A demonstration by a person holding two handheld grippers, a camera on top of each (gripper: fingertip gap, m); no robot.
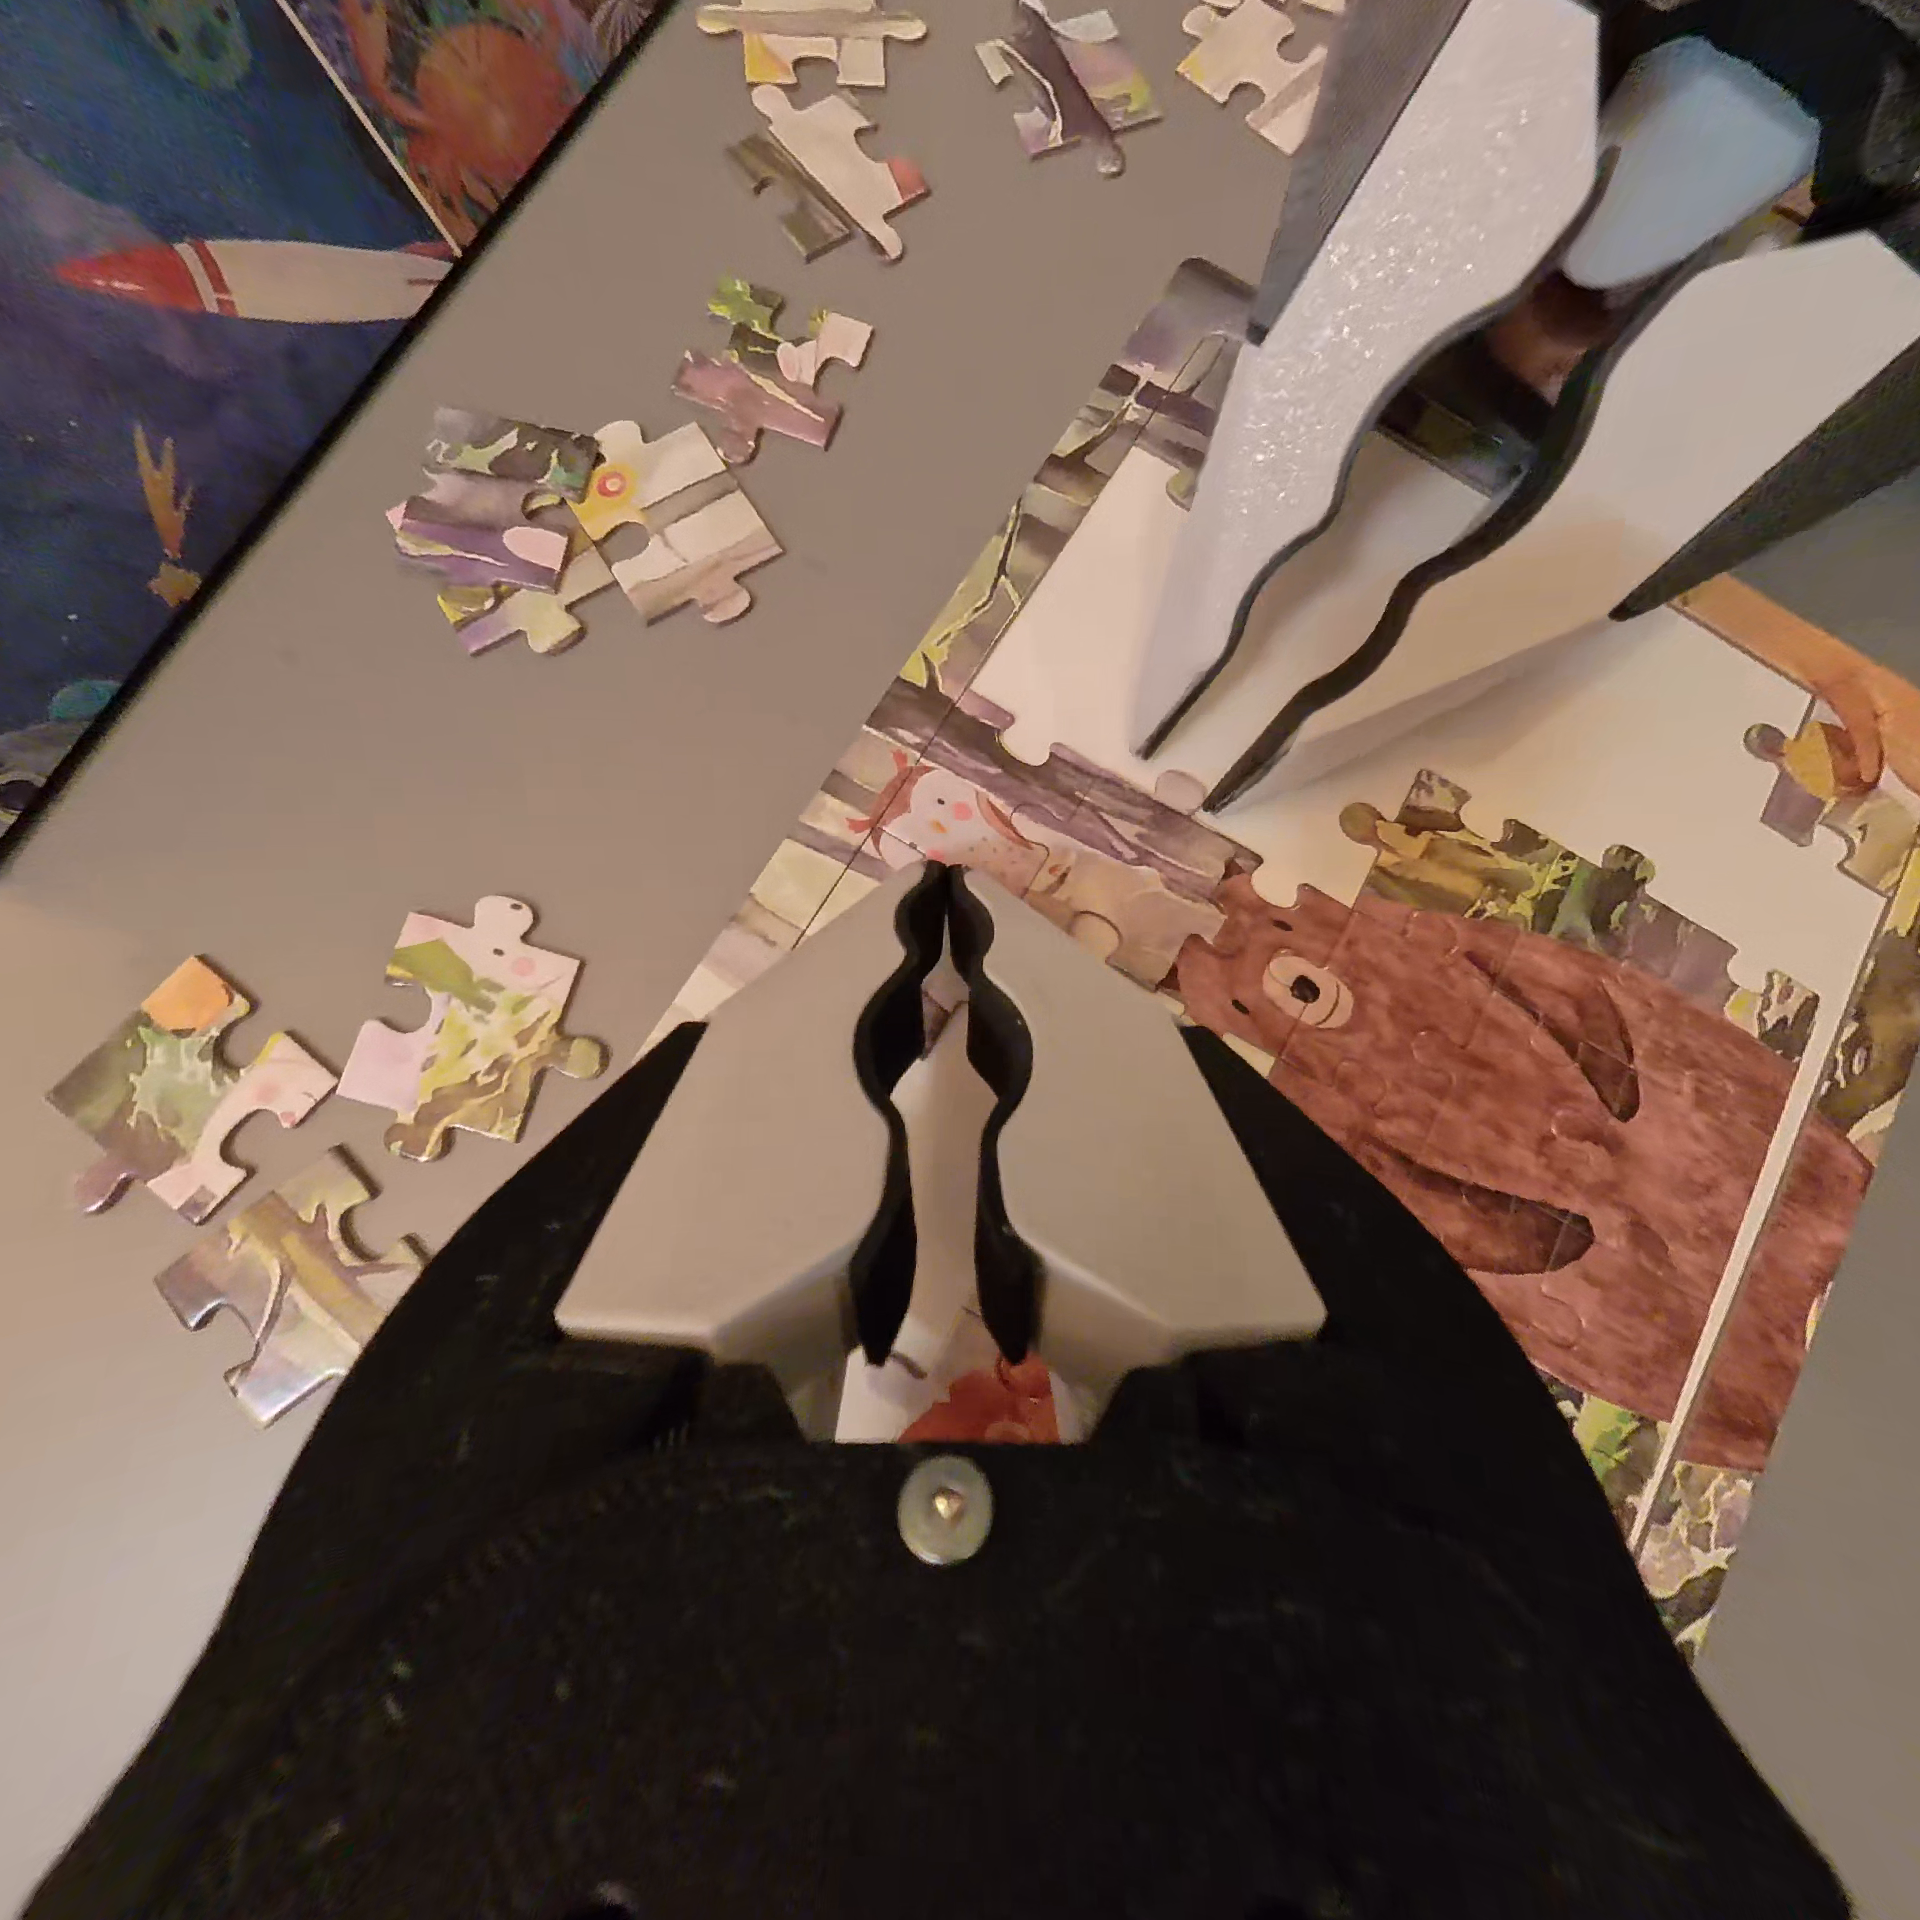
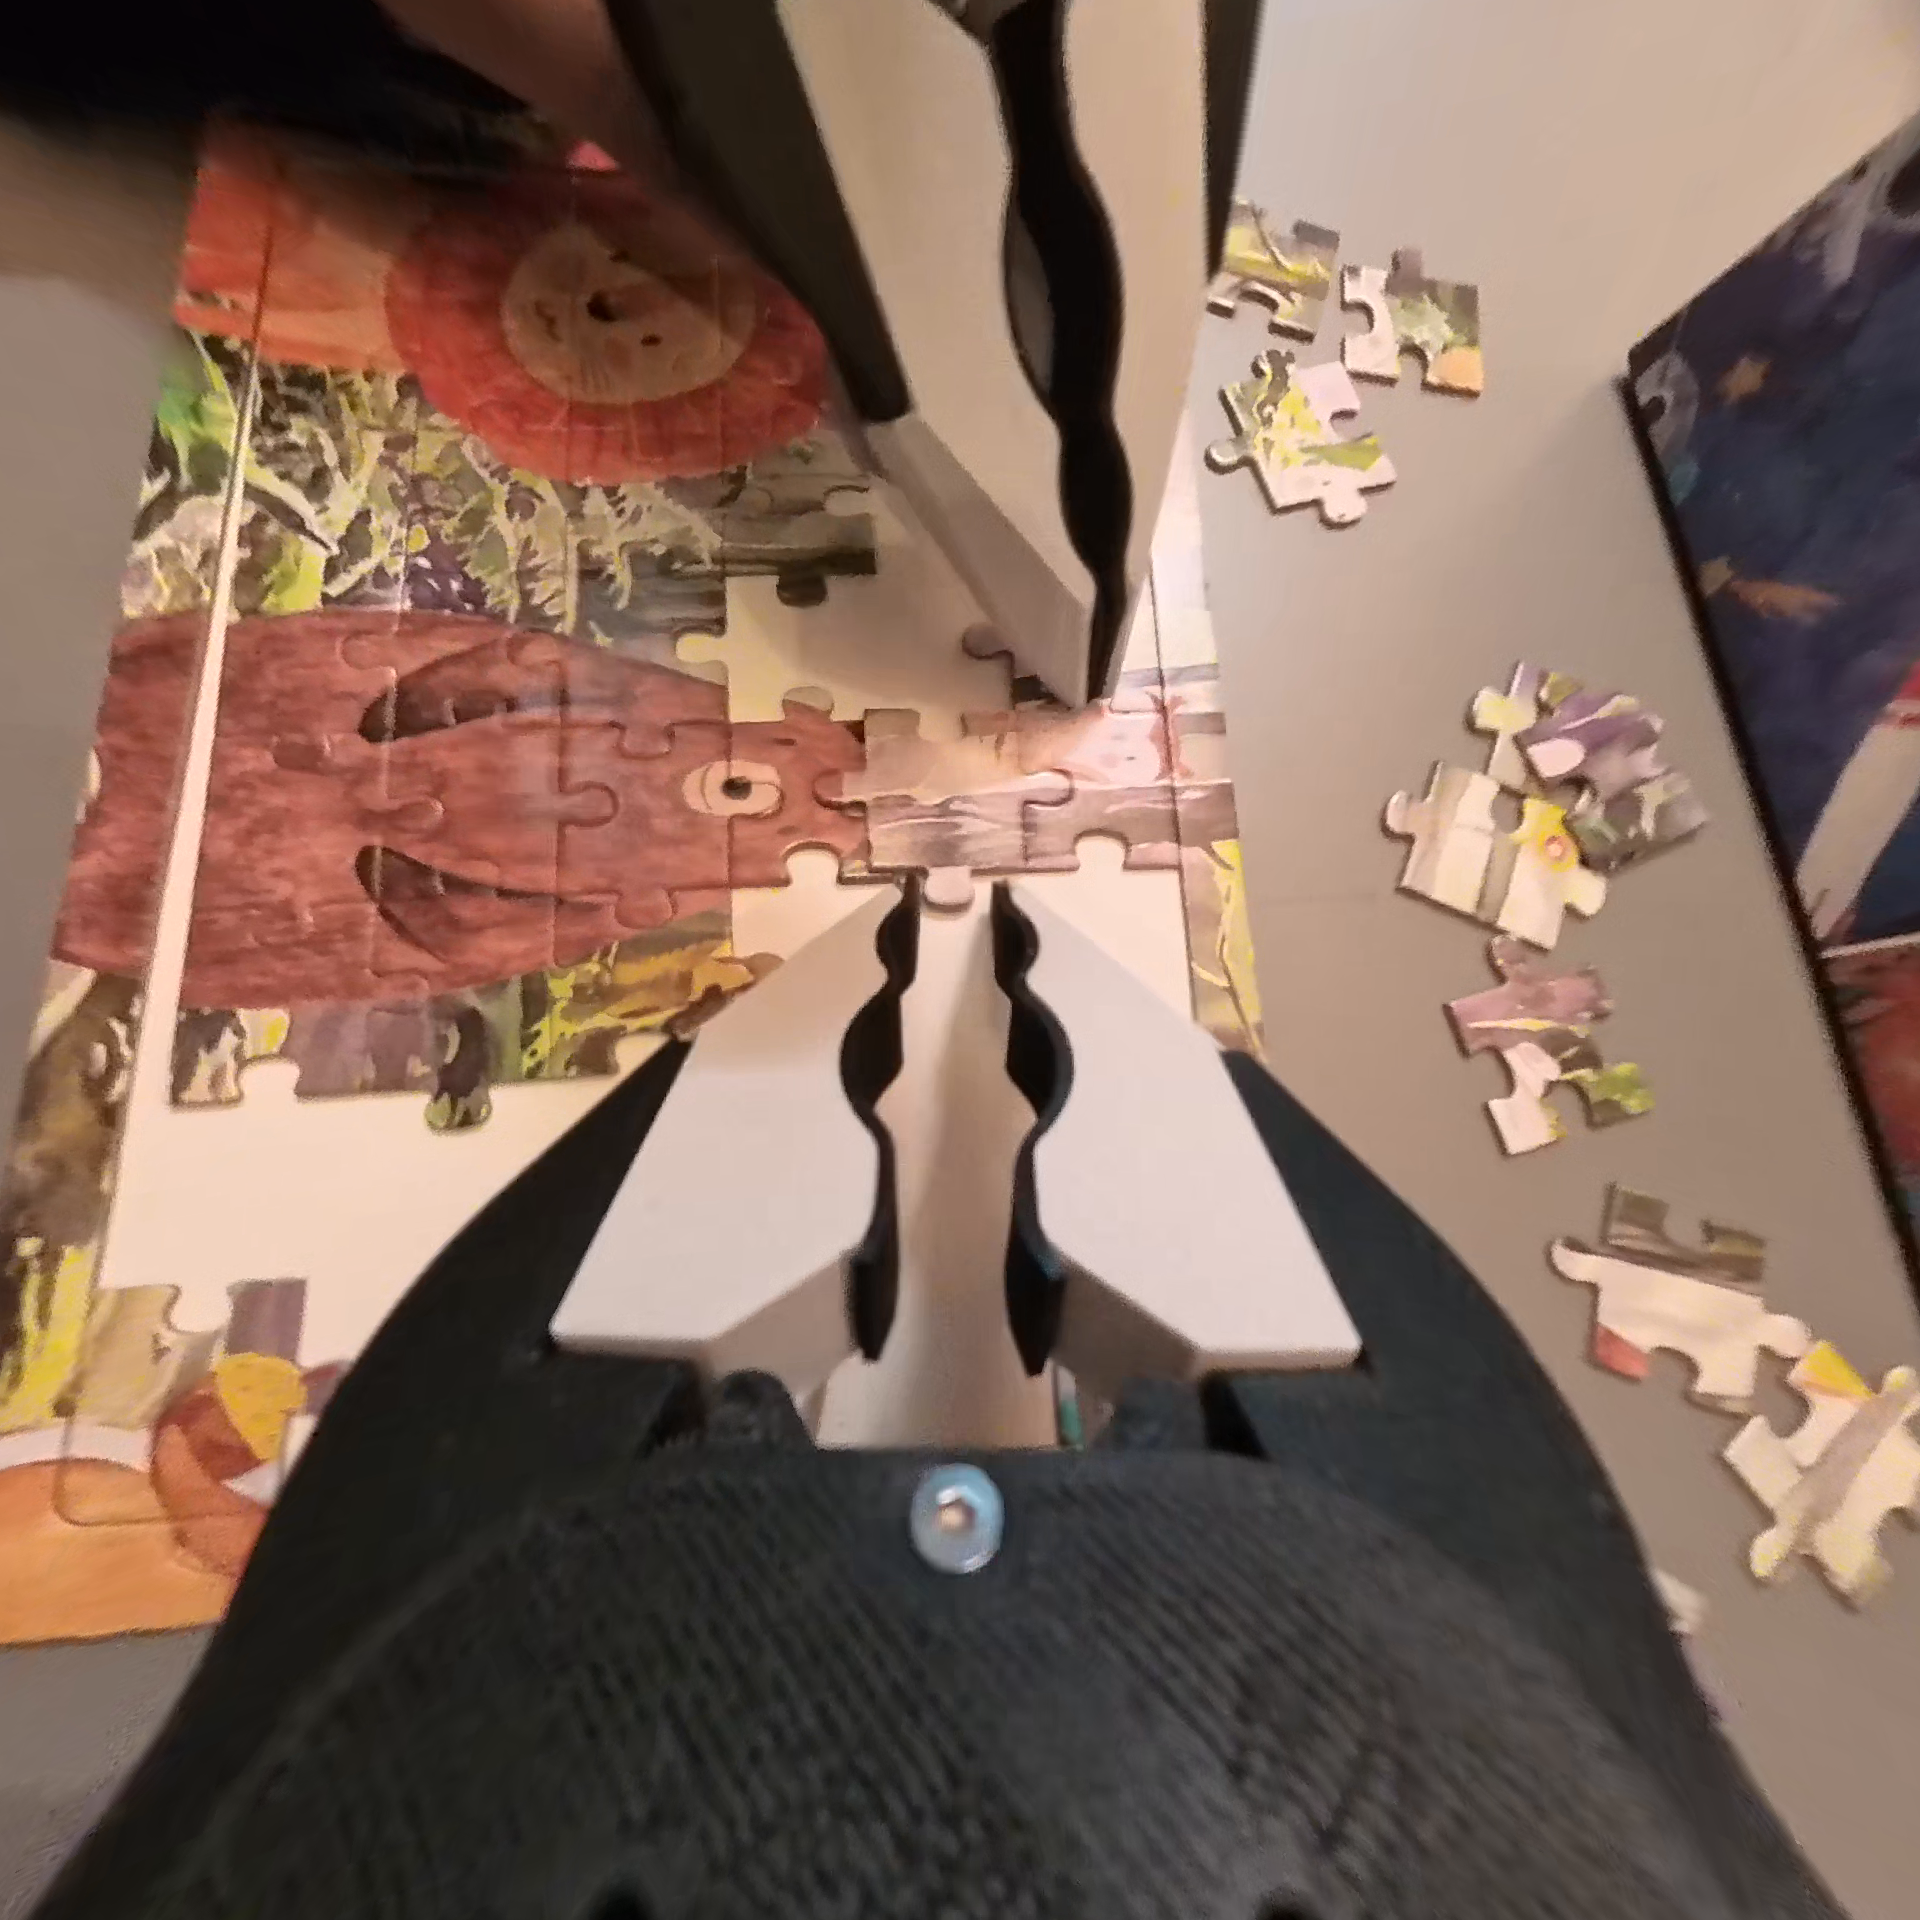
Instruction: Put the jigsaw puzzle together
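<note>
Puzzle [image 2: 436, 790] lies flat on the grey table [image 1: 312, 831], partly done, with a brown bear [image 1: 1475, 1081] and an orange lion [image 2: 603, 332] already joined. Left gripper [image 1: 943, 875] is pinched closed, its tips touching the row of pieces by the bear's nose. Right gripper [image 2: 951, 891] is a little apart, holding nothing, its tips at the edge of that same row. Loose pieces [image 1: 582, 520] lie scattered beside the puzzle. A blue space picture [image 1: 156, 312] lies at the table's edge. No writing can be read.
</note>
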